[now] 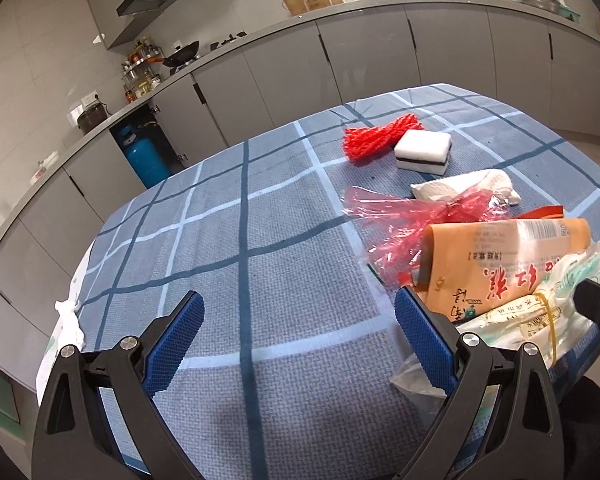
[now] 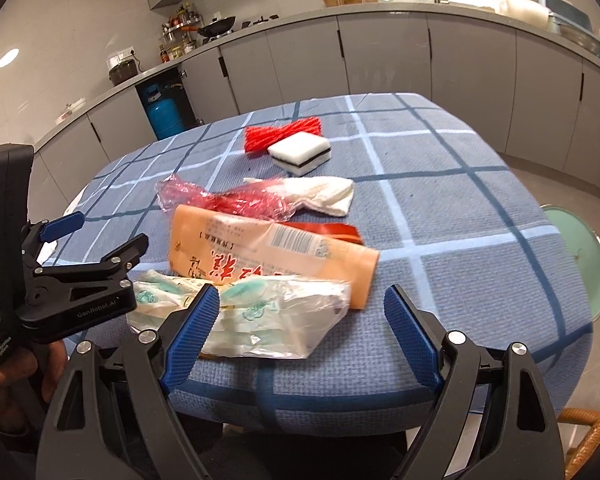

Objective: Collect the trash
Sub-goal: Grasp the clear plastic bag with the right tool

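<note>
Trash lies on a blue checked tablecloth (image 1: 260, 208) (image 2: 460, 208): an orange wrapper (image 1: 500, 256) (image 2: 268, 252), a clear bag with green print (image 1: 540, 312) (image 2: 268, 316), red cellophane (image 1: 404, 220) (image 2: 228, 200), a white tissue (image 1: 468, 188) (image 2: 324, 194), a red net (image 1: 376, 136) (image 2: 280, 134) and a white sponge (image 1: 422, 152) (image 2: 300, 154). My left gripper (image 1: 300, 320) is open and empty, just left of the pile; it also shows in the right wrist view (image 2: 96, 240). My right gripper (image 2: 302, 320) is open over the table's near edge, with the clear bag at its left finger.
Grey kitchen cabinets (image 1: 360, 52) (image 2: 380, 52) curve behind the table, with a blue gas cylinder (image 1: 146, 156) (image 2: 166, 114). A green stool (image 2: 580, 256) stands right of the table and a wicker chair (image 2: 588, 432) at the lower right. A white scrap (image 1: 70, 312) hangs at the table's left edge.
</note>
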The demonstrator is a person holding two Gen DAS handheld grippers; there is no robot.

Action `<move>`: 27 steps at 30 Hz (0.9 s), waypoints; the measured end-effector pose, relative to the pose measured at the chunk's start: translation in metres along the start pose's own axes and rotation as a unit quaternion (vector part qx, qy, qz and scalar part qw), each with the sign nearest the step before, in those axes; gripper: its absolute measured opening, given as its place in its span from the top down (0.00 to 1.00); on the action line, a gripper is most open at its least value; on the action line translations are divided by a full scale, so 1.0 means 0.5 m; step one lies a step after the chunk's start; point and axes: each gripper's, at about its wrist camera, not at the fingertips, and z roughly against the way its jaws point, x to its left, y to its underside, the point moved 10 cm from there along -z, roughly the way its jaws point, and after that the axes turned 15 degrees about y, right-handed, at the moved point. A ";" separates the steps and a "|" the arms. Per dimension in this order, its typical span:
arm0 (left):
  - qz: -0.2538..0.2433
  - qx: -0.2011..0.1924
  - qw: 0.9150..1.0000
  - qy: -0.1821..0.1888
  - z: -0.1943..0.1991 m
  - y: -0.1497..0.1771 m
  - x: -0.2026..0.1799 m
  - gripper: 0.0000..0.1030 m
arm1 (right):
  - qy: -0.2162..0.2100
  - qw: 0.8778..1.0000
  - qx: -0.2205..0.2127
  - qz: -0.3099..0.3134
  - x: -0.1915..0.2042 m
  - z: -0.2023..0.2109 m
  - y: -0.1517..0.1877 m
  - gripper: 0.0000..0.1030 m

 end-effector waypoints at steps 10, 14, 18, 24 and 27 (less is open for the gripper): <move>0.013 0.001 1.000 0.005 -0.001 0.003 0.008 0.08 | -0.028 0.999 0.007 0.019 0.031 -0.005 0.006 0.63; 0.020 -0.006 1.000 0.004 0.009 -0.003 0.016 0.08 | -0.038 0.999 -0.008 0.024 0.039 0.009 -0.004 0.71; 0.035 -0.017 0.999 -0.003 0.022 -0.020 0.042 0.08 | -0.032 0.999 -0.035 0.015 0.021 0.037 -0.032 0.73; 0.044 -0.020 0.999 0.008 0.008 -0.047 0.044 0.08 | -0.013 0.997 -0.065 -0.032 -0.051 0.058 -0.079 0.75; 0.043 -0.019 0.999 0.019 -0.003 -0.063 0.032 0.08 | 0.001 0.995 -0.080 -0.053 -0.092 0.067 -0.103 0.75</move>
